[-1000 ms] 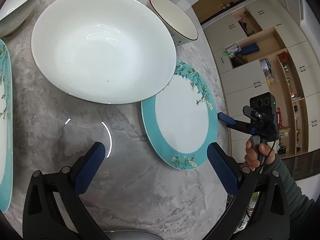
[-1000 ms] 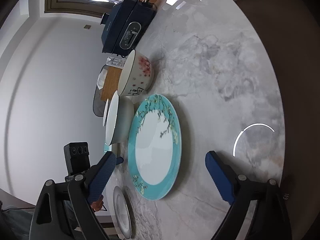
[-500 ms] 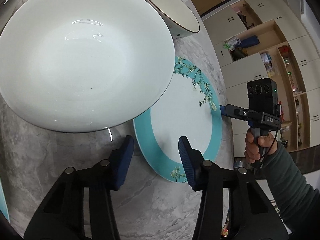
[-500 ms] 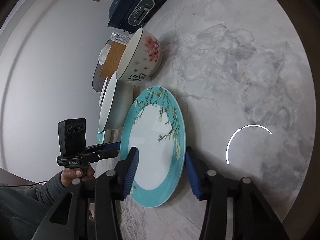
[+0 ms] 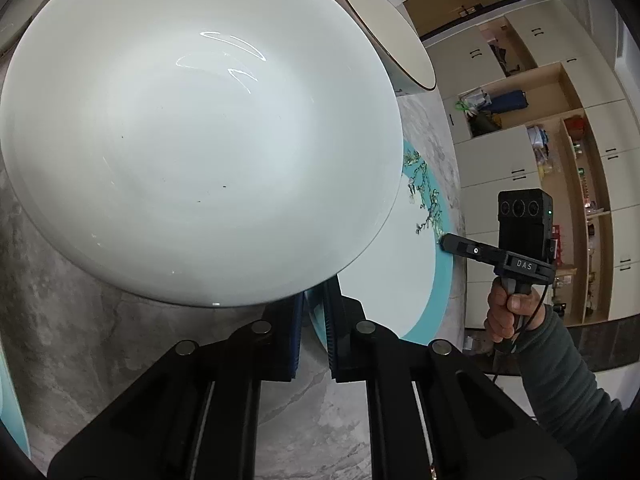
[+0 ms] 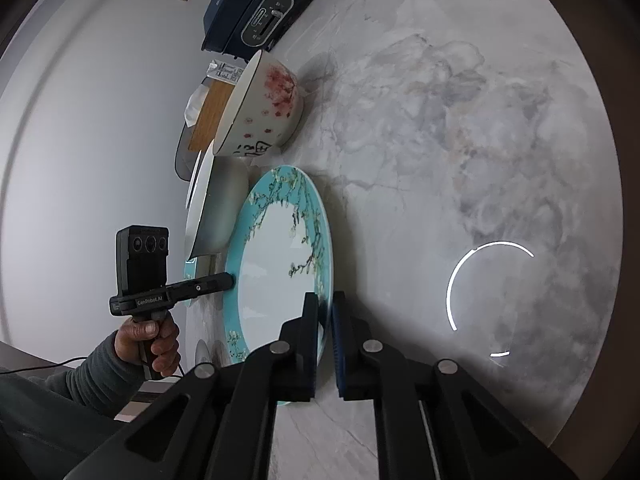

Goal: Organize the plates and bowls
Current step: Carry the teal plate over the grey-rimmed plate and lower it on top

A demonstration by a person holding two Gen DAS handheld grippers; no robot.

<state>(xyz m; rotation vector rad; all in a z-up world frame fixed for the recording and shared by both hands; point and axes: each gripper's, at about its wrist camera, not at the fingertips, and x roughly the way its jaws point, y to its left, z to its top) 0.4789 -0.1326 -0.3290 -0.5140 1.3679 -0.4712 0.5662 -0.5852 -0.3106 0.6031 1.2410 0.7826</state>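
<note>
A teal-rimmed floral plate (image 6: 280, 264) lies on the grey marble table (image 6: 440, 140); it also shows in the left wrist view (image 5: 400, 280). My right gripper (image 6: 326, 320) is shut on its near rim, and my left gripper (image 5: 314, 320) is shut on the opposite rim. The left gripper shows in the right wrist view (image 6: 230, 278), the right one in the left wrist view (image 5: 442, 242). A large white bowl (image 5: 192, 136) sits beside the plate and overhangs its edge, hiding part of it.
A cream bowl with red blossoms (image 6: 264, 108) stands behind the plate, dark-rimmed in the left wrist view (image 5: 388, 32). A dark blue appliance (image 6: 260, 4) and a wooden-lidded box (image 6: 208, 112) sit at the back. Another teal plate's edge (image 5: 12, 412) lies at far left.
Both grippers moved in onto the teal plate and went from wide open to shut on its opposite rims. The white bowl looms larger as the left gripper came closer.
</note>
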